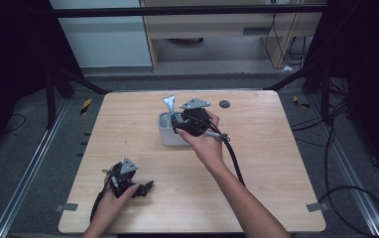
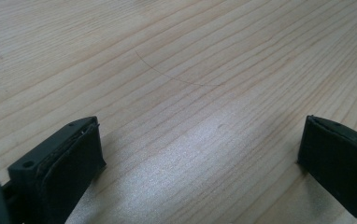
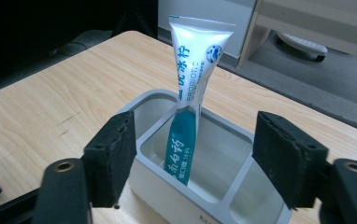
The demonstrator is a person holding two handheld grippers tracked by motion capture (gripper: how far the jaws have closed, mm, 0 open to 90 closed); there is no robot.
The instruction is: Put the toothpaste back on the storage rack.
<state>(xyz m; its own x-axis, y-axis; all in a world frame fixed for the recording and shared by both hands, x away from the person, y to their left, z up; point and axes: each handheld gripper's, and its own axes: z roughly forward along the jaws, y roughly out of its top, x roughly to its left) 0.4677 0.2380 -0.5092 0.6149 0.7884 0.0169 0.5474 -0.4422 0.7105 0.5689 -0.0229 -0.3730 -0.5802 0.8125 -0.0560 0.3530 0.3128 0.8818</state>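
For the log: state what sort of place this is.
Probably a lab data-recording station: a bare wooden table framed by black curtains, cables on the carpeted floor, and two handheld grippers, left and right.

Dim surroundings, evenly lit table [image 1: 277,163], soft overhead glare on wood, blurred near fingers [image 2: 64,172]

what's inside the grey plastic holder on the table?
One blue-and-white toothpaste tube stands tilted in the left compartment of the grey two-compartment plastic holder, crimped end up. Its lower end is hidden by the front wall. The right compartment shows nothing, though its floor is partly out of sight.
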